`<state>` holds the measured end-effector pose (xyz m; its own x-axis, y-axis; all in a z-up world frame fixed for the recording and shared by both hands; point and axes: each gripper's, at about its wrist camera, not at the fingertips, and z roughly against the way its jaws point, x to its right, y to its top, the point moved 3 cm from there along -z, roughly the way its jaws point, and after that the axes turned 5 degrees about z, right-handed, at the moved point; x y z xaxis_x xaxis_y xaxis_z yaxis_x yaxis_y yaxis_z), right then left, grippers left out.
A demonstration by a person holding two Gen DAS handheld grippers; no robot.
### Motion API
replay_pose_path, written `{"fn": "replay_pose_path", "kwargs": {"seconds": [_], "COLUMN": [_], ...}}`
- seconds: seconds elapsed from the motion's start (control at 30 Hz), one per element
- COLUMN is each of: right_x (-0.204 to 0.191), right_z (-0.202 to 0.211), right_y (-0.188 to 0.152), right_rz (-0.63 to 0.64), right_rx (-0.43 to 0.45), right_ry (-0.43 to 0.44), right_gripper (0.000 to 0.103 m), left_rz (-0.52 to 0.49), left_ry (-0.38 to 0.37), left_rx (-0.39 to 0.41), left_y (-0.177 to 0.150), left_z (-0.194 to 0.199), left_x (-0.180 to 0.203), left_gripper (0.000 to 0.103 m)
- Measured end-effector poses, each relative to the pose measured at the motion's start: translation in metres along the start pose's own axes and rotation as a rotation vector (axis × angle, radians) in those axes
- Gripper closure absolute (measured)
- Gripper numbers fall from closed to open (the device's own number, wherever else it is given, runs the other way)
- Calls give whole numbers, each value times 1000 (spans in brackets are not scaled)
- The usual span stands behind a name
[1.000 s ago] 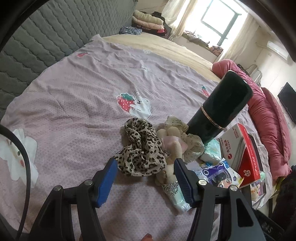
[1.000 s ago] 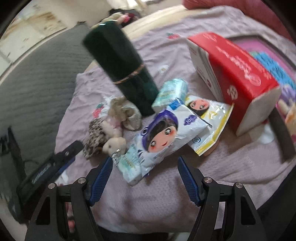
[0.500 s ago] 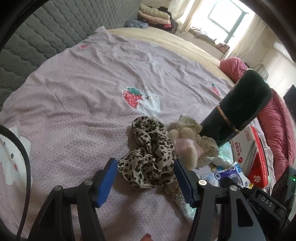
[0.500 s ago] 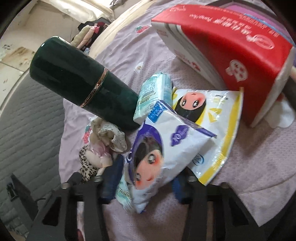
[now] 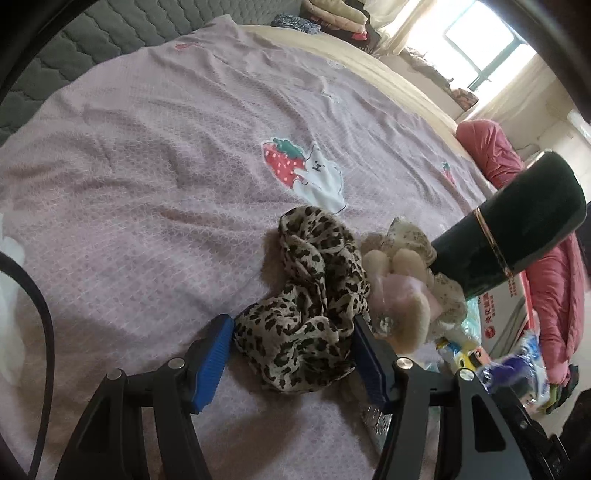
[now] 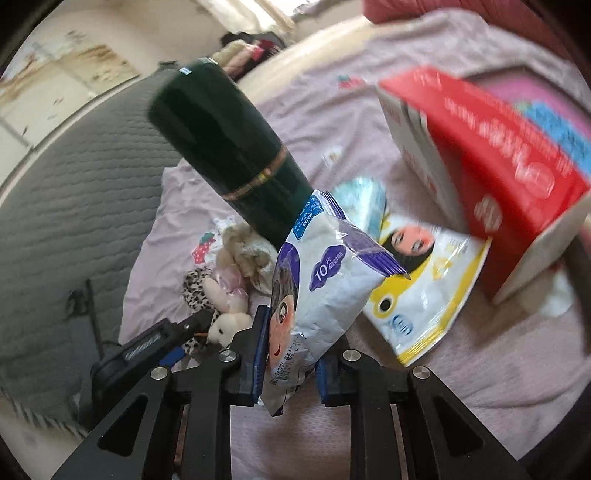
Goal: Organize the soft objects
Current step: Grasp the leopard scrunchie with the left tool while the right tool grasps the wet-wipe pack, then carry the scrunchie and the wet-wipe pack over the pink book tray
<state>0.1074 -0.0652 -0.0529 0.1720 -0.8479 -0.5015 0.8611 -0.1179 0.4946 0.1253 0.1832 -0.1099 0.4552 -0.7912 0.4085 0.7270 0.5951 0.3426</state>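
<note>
A leopard-print scarf (image 5: 314, 306) lies bunched on the pink bedspread (image 5: 147, 184). My left gripper (image 5: 295, 350) is open, its blue pads on either side of the scarf's near end. A beige plush toy (image 5: 402, 291) lies right of the scarf; it also shows in the right wrist view (image 6: 225, 291). My right gripper (image 6: 290, 354) is shut on a white and purple soft pack with a cartoon face (image 6: 317, 291), lifted off the bed. That pack shows blurred in the left wrist view (image 5: 517, 373).
A dark green flask (image 6: 229, 155) stands tilted behind the pack, also in the left wrist view (image 5: 509, 236). A red and white box (image 6: 491, 162), a yellow-edged pack (image 6: 424, 291) and a pale blue tissue pack (image 6: 364, 195) lie to the right. Grey quilted headboard (image 5: 110, 33) at the back.
My right gripper closed on the cartoon-face pack and lifted it. My left gripper moved forward so its pads flank the leopard scarf.
</note>
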Motion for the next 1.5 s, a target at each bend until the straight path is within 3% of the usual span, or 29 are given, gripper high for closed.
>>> {"fn": "replay_pose_path", "kwargs": {"seconds": [0.13,0.27,0.37,0.57,0.77,0.9,1.5], "right_x": [-6,-11,-10,-9,-9,-9,38], "right_z": [17,25,28,30,37,44,101], "right_y": [5,3,2,4,8,11,23], "right_rz": [87,146,174,201,235,247,230], "right_rx": [38,57,64,75,108,132,258], "right_ry": [-13,-15,-25,-29,-42,-40,-90], "right_gripper": [82,82,82,82,82,83,83], "left_rz": [4,-20,-29,-36,-62,-96,-225], "left_ry": [-22,-34,-54,-90,-162,-163,-179], "left_rx": [14,20,17,37,127,168,167], "left_y": [8,11,11,10,9,2,-64], "left_z": [-8,-12,-15,-2,35,54,93], "left_x": [0,7,13,17,27,32,94], "left_gripper": [53,78,85,86,86,86,86]}}
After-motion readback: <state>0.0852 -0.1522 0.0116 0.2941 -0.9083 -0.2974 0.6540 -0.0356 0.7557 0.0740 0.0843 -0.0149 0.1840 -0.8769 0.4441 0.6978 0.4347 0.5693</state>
